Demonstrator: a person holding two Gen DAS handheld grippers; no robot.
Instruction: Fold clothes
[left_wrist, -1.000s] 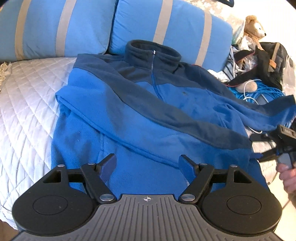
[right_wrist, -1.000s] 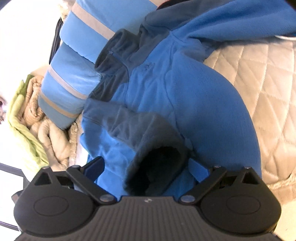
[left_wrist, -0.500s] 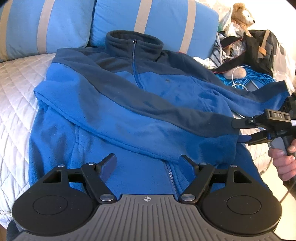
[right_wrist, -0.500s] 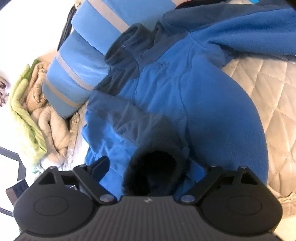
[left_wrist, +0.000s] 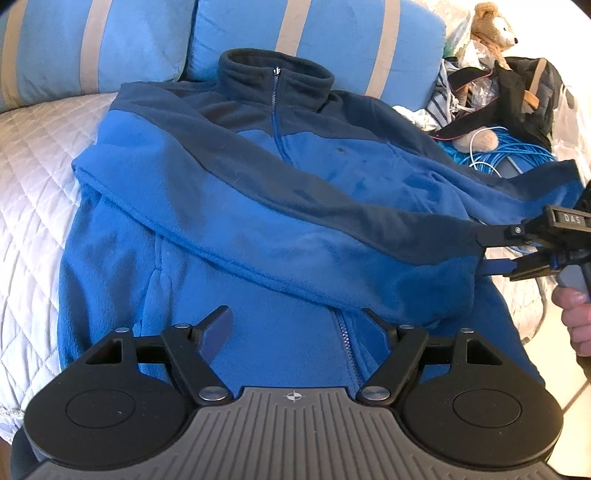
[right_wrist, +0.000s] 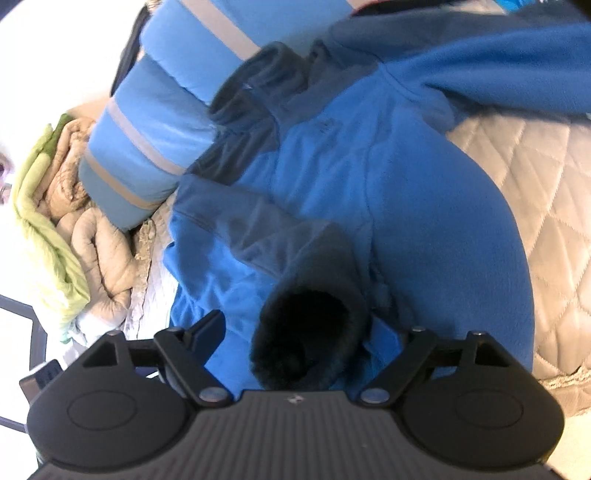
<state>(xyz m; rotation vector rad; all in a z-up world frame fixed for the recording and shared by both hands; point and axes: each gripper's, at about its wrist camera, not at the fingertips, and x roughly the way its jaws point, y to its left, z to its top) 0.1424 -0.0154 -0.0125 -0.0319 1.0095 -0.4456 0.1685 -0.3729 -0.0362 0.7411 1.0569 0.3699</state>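
A blue and navy fleece jacket (left_wrist: 258, 266) lies front up on the quilted bed (left_wrist: 29, 166), collar towards the pillows. One sleeve (left_wrist: 295, 210) crosses the chest to the right. Its dark cuff (right_wrist: 306, 332) sits between the spread fingers of my right gripper (right_wrist: 295, 328); the cuff's right edge covers the right finger, and the left finger stands apart from it. In the left wrist view my right gripper (left_wrist: 484, 249) is at the sleeve's end, a hand (left_wrist: 576, 321) on its handle. My left gripper (left_wrist: 295, 326) hovers open over the jacket's lower front near the zip.
Two blue striped pillows (left_wrist: 369, 37) lean at the head of the bed. To the right lie a black bag (left_wrist: 524, 92), blue cables (left_wrist: 509, 151) and a teddy bear (left_wrist: 495, 26). A beige quilt and green blanket (right_wrist: 92, 240) are bundled beyond the pillows (right_wrist: 155, 122).
My left gripper has shifted right over the jacket's hem, bringing the right gripper and hand further into view. The right gripper's fingers have drawn slightly inward around the cuff.
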